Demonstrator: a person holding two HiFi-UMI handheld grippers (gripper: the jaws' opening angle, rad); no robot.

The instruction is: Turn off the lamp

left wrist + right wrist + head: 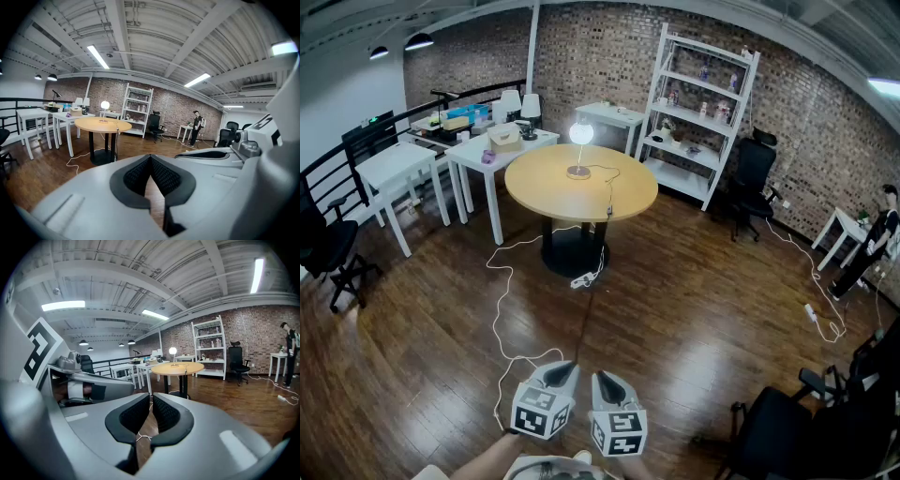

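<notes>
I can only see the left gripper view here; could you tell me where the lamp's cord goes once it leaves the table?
Observer: From the lamp it crosses the round table, drops over the near edge and appears to reach a power strip on the floor by the pedestal.
Operator: Thank you. Is anything lying between me and the table?
Observer: A white cable loops across the floor up to the left gripper.
Operator: And is the right gripper holding anything?
Observer: No; the right gripper shows shut and empty in its own view.
</notes>
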